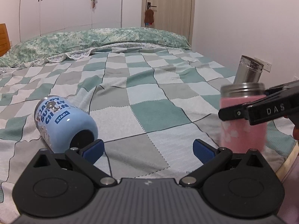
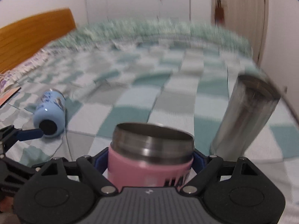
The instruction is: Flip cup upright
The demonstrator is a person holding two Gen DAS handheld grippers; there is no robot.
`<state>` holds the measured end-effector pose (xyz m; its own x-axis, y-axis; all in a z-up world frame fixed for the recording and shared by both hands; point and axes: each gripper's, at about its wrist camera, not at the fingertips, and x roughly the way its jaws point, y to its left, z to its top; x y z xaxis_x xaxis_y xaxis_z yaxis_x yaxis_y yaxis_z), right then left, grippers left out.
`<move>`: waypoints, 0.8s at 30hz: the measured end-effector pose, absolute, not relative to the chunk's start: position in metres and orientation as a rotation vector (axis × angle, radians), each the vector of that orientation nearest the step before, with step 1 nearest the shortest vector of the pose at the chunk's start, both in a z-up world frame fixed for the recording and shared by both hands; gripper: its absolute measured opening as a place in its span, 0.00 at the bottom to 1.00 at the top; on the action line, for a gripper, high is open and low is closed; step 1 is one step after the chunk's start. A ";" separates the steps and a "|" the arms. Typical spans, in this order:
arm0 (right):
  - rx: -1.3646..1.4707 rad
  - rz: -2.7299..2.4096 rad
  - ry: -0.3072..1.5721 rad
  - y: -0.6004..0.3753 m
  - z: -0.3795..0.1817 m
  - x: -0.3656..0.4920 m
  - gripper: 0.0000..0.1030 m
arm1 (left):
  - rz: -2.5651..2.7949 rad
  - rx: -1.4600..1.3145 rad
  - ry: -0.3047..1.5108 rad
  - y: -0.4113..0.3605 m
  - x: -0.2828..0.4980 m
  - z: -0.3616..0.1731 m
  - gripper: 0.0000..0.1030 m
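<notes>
Left wrist view: left gripper spread wide, holding nothing — blue pads hover over the checked bedspread. Blue cup lies on its side at 9 o'clock, dark end just beside the left pad. Pink cup stands upright at 3 o'clock, steel rim up, clamped by the right gripper — fingers closed on its sides. Steel tumbler behind it at 2 o'clock, standing.

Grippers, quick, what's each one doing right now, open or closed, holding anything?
Left gripper: open, empty, next to the blue cup lying on its side.
Right gripper: closed on the upright pink cup.
</notes>
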<state>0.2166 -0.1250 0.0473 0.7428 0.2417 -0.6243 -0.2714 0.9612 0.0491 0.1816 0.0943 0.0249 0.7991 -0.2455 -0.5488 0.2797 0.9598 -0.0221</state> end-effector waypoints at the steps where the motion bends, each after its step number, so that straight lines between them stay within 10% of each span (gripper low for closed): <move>1: -0.066 0.280 0.627 -0.124 0.048 0.212 0.83 | -0.282 0.059 0.577 0.093 0.181 0.026 1.00; 24: -0.198 0.245 0.380 -0.107 0.012 0.251 0.82 | -0.243 0.035 0.561 0.087 0.196 0.020 1.00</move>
